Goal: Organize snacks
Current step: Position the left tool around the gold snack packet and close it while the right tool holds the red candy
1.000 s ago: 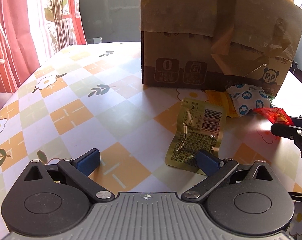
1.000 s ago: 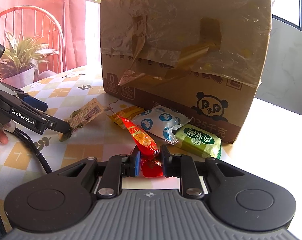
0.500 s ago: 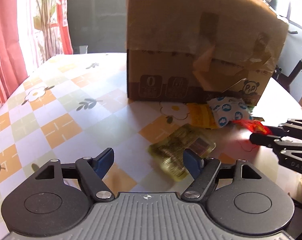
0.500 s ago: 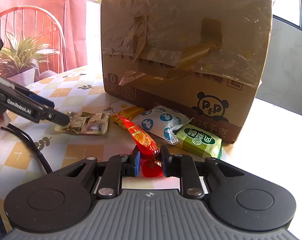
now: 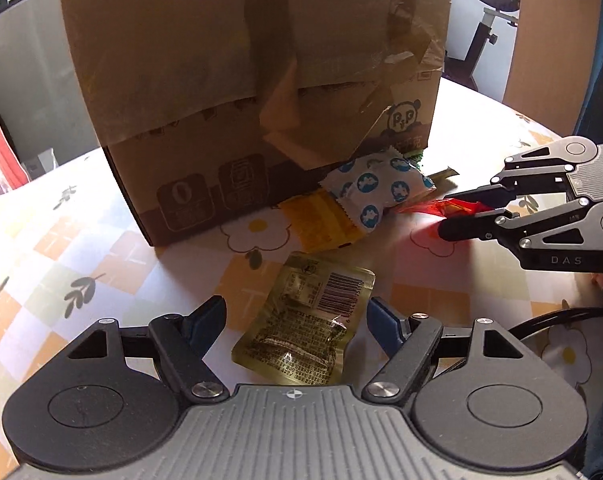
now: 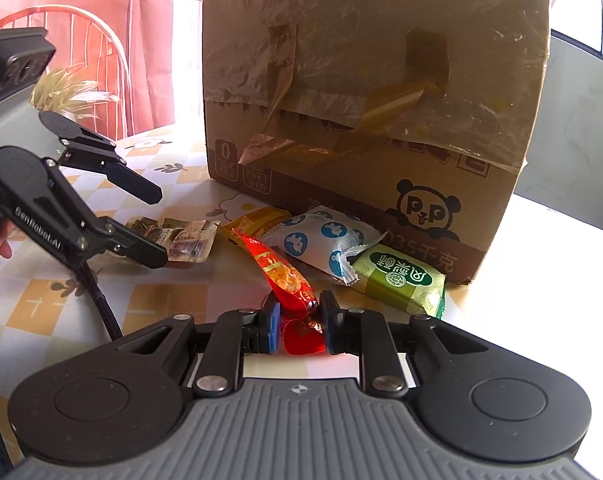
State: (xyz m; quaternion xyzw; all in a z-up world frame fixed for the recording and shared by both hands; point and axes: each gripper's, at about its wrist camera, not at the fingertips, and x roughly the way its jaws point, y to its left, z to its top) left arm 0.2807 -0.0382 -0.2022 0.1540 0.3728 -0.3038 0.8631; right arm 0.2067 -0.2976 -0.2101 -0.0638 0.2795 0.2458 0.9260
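A taped cardboard box [image 5: 241,80] [image 6: 361,100] stands on the flowered table [image 5: 61,240]. An olive snack packet [image 5: 305,320] [image 6: 185,236] lies flat on the table between the fingers of my left gripper [image 5: 295,316] [image 6: 156,228], which is open and rolled, with its pads off the packet. My right gripper [image 6: 299,308] [image 5: 443,216] is shut on the tail of a red snack packet [image 6: 281,272] [image 5: 453,206]. The red packet's far end rests by the box.
In front of the box lie a white packet with blue dots [image 6: 321,240] [image 5: 377,188], a yellow packet [image 6: 253,220] [image 5: 321,220] and a green packet [image 6: 401,280]. A red chair [image 6: 81,40] stands beyond the table's far left.
My left gripper has swung towards the box, rolled and narrowed its jaws. The olive packet has turned and now lies between its fingers. The right gripper and red packet have not moved.
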